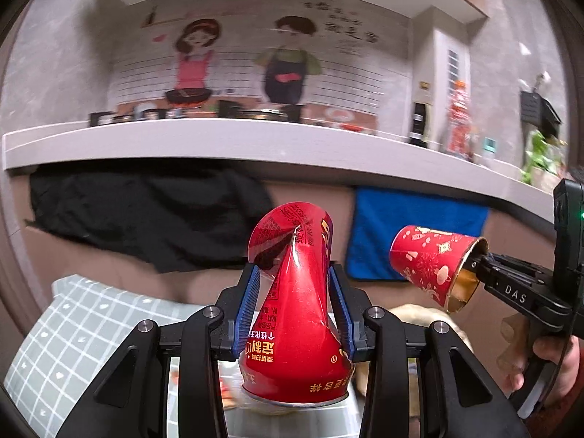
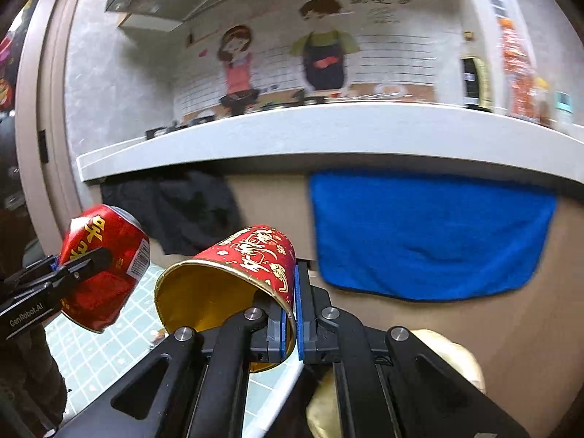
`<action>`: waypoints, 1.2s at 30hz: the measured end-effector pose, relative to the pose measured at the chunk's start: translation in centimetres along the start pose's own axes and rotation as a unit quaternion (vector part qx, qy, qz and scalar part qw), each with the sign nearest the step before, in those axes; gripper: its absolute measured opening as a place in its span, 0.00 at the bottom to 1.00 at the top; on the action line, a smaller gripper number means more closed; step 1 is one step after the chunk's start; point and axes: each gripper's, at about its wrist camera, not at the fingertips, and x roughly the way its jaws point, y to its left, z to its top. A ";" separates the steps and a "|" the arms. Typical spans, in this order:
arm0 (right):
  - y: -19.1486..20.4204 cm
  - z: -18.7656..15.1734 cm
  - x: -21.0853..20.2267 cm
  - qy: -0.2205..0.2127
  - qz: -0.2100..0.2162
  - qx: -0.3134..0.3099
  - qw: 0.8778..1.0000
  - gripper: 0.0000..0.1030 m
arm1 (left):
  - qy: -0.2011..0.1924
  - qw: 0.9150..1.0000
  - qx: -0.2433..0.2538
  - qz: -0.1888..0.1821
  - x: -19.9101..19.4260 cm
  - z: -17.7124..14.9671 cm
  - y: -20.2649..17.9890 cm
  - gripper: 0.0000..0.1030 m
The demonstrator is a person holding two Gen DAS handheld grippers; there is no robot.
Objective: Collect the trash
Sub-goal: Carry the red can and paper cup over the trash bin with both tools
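Step in hand, as judged: both pieces of trash picked up, carried in air toward disposal.

Left gripper [image 1: 294,303]: blue pads pinching crushed red can [image 1: 292,314] at waist, can dead centre of left wrist view.

Right gripper [image 2: 290,306]: fingers pressed together on wall of red paper cup [image 2: 252,259], one pad inside rim, one outside; cup at 3 o'clock from can, well apart, mouth toward holder.

No bin visible in either view. Next move calls for locating bin, keeping both grips firm; thin cup wall may slip.

Blue towel [image 2: 430,233] hangs beside black cloth [image 2: 171,208].
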 end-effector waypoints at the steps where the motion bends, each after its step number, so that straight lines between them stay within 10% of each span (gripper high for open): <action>1: -1.1 -0.2 -0.6 -0.002 -0.006 0.006 1.000 0.03 | 0.001 1.000 0.005 -0.007 0.2 0.0 -1.2 0.39; 15: -11.5 -3.9 -4.7 0.006 -0.059 0.079 0.995 0.04 | 0.051 0.993 0.036 -0.098 5.4 -1.6 -12.3 0.39; 36: -16.1 -6.7 -0.8 0.060 -0.078 0.108 0.989 0.06 | 0.140 0.979 0.005 -0.148 14.7 -4.6 -14.3 0.39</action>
